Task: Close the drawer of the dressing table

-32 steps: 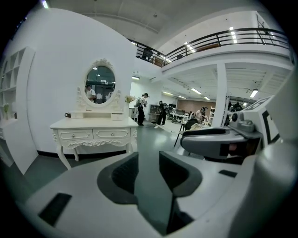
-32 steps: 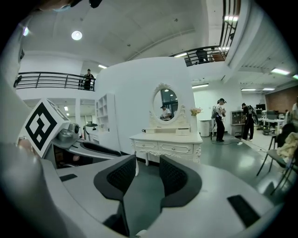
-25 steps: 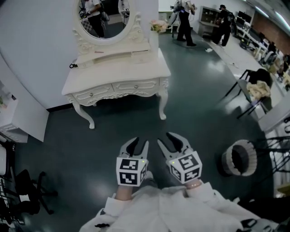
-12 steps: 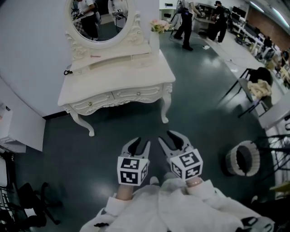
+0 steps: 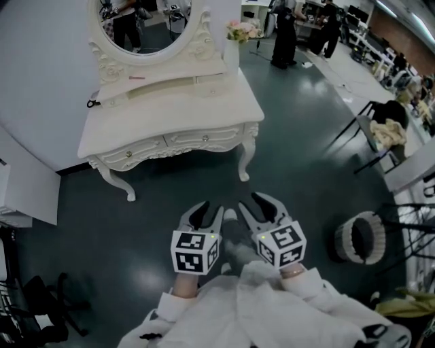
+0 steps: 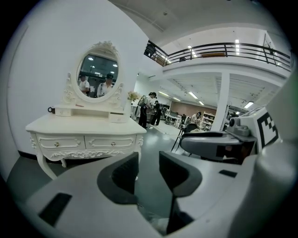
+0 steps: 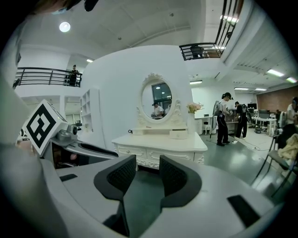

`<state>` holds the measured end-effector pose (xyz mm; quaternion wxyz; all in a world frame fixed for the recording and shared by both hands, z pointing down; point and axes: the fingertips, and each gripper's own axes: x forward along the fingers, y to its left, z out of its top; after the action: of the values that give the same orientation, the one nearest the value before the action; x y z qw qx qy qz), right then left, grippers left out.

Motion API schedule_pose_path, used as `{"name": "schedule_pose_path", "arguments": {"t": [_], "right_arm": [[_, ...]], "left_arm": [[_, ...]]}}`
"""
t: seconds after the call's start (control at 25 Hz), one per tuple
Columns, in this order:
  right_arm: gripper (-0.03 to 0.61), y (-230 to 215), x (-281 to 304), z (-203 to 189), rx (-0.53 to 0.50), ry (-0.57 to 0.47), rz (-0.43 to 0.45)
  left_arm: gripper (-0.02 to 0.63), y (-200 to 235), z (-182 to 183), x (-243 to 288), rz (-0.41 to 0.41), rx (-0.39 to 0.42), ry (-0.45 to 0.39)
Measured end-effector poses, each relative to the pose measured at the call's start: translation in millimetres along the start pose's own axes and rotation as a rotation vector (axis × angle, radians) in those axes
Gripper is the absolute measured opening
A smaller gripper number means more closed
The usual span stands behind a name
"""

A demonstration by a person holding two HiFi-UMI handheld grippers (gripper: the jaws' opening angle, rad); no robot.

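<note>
We stand on a dark green floor (image 5: pixel 306 156) in a large hall, and a curved white wall (image 5: pixel 41 81) rises behind the white desk (image 5: pixel 170 112), which serves as our landmark. The desk's long axis runs from left to right across the head view, along the wall, and its carved front faces us. An oval mirror (image 5: pixel 143 20) stands on the back of the desk, above a low tier of small compartments.

To the right of the desk and further off, people (image 5: pixel 285 34) stand among shelves and workbenches. Nearer us on that same side are a chair draped with cloth (image 5: pixel 387 132) and a round bin (image 5: pixel 360 238). To the left of the desk, a white cabinet (image 5: pixel 20 197) stands against the wall.

The two wide drawers (image 5: pixel 166 139) in the desk's front look flush. The small drawer (image 7: pixel 178 135) sits at the right end of the tier under the mirror. It juts out from the tier, with its front pointing away from the wall and towards us. A vase of flowers (image 5: pixel 234 41) stands on the back right corner of the desk.

Well in front of the desk, over the floor, we hold the left claw (image 5: pixel 207 212) and the right claw (image 5: pixel 255 207) side by side, pointing at the desk. Each claw's jaws stand apart, with only floor showing in the gap.
</note>
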<state>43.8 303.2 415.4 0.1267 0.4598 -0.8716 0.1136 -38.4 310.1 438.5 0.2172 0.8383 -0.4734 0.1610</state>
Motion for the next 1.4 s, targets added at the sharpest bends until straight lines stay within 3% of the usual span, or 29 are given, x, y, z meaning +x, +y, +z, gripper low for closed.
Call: {"name": "schedule_pose_path", "arguments": {"t": [0.32, 1.08, 1.4], "right_arm": [[0.133, -24.9, 54.4, 22.7, -0.018, -0.011, 0.037], [0.133, -147.8, 213.9, 101.7, -0.065, -0.014, 0.107], [0.133, -176.5, 248.7, 106.3, -0.054, 0.007, 0.118]], "left_arm": [[0.12, 36.0, 27.3, 34.5, 0.041, 0.012, -0.007], [0.12, 121.0, 157.6, 187.5, 0.097, 0.025, -0.047], [0.121, 142.1, 171.7, 222.4, 0.107, -0.005, -0.024]]}}
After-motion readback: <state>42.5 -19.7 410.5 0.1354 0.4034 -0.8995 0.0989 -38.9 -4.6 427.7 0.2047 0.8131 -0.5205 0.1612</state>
